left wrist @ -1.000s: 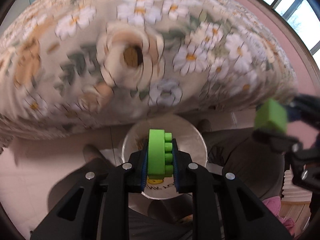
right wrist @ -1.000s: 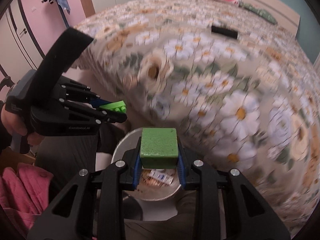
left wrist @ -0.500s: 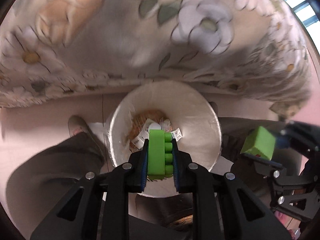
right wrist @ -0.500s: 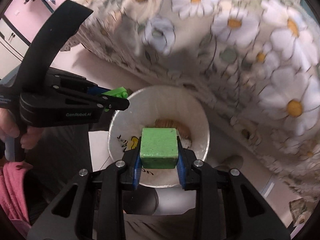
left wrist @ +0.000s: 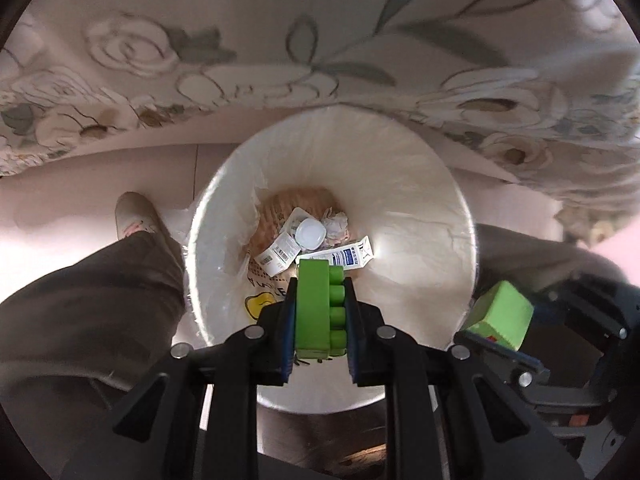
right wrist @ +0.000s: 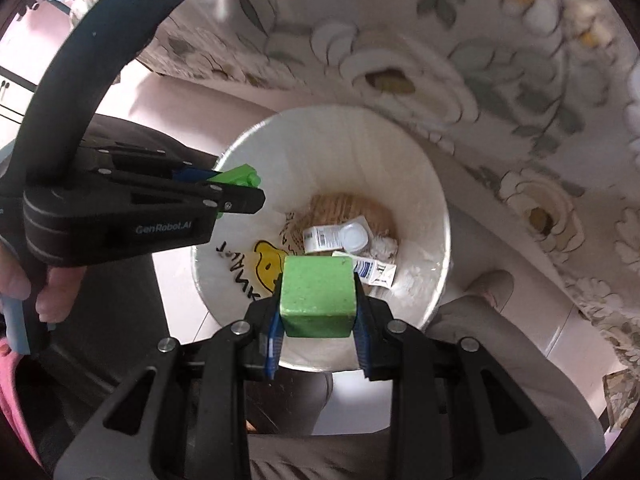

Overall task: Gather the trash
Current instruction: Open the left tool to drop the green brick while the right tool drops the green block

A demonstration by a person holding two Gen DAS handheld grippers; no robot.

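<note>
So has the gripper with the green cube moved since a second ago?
Yes. The right gripper, shut on the green cube, came down toward the white bin.

Bin (left wrist: 420, 208) mouth open below; bedspread (left wrist: 280, 40) overhang close behind, legs (left wrist: 92, 304) flanking.

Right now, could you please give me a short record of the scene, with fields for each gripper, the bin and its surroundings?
left gripper: shut on a green studded brick, pointing down over the bin
right gripper: shut on a green cube, also over the bin
bin: round, white, lined with a plastic bag
bin contents: small carton, white lid, labelled box, crumpled paper
surroundings: floral bedspread beyond the bin, the person's legs on either side
</note>
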